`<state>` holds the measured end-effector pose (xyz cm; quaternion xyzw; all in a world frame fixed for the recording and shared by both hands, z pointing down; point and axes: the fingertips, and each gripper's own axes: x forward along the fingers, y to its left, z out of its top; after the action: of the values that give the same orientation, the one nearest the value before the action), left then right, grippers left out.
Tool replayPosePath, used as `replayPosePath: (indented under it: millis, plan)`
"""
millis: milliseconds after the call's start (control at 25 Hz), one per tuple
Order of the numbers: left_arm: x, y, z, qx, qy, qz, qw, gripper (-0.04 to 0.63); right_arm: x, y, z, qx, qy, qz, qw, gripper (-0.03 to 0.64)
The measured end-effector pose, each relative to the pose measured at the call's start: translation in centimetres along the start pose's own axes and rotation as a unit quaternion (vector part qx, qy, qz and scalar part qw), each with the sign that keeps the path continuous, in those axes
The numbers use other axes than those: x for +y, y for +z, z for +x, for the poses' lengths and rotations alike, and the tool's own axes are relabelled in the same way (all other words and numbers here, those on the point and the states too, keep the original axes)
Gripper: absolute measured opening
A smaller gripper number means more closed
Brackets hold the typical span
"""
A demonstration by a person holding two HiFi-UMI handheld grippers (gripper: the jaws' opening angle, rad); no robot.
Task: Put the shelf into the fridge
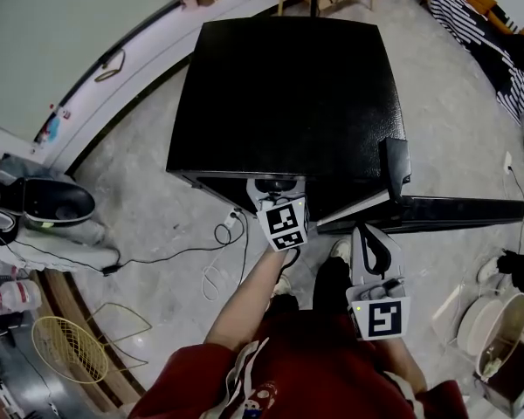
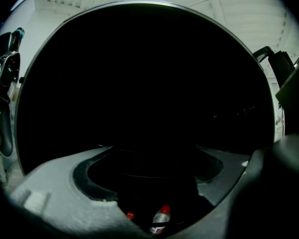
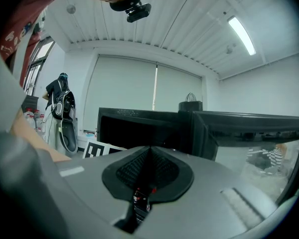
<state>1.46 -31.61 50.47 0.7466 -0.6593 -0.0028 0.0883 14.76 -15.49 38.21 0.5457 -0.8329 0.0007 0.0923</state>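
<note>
A black mini fridge (image 1: 288, 94) stands on the floor below me, its door (image 1: 454, 209) swung open to the right. My left gripper (image 1: 277, 186) reaches into the fridge's front opening. In the left gripper view its jaws (image 2: 152, 158) stand wide apart in front of the dark interior, where two red-capped bottles (image 2: 161, 218) show low down. A faint thin line crosses the dark between the jaws; I cannot make out a shelf for certain. My right gripper (image 1: 371, 234) hangs by the door's hinge side, its pads (image 3: 149, 156) pressed together with nothing between them.
A white cable (image 1: 218, 234) lies on the floor left of the fridge front. A wire basket (image 1: 65, 347) and a grey bag (image 1: 52, 203) sit at the left, a white bucket (image 1: 489, 321) at the right. My legs stand just before the opening.
</note>
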Motion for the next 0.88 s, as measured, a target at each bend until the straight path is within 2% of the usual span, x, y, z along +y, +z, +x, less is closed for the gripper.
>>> replayPosePath:
  millis: [320, 760, 880]
  plan:
    - [0.0, 0.0, 0.4, -0.01, 0.004, -0.002, 0.9999, 0.419, -0.2, -0.4, 0.7, -0.003, 0.01, -0.011, 1.0, 0.0]
    - [-0.2, -0.5, -2.0, 0.008, -0.02, 0.002, 0.9998, 0.417, 0.6, 0.5, 1.1, -0.021, 0.024, -0.007, 0.999, 0.0]
    - [-0.3, -1.0, -3.7, 0.02, -0.029, 0.0, 0.9994, 0.417, 0.9, -0.1, 0.9, -0.01, 0.023, -0.007, 1.0, 0.0]
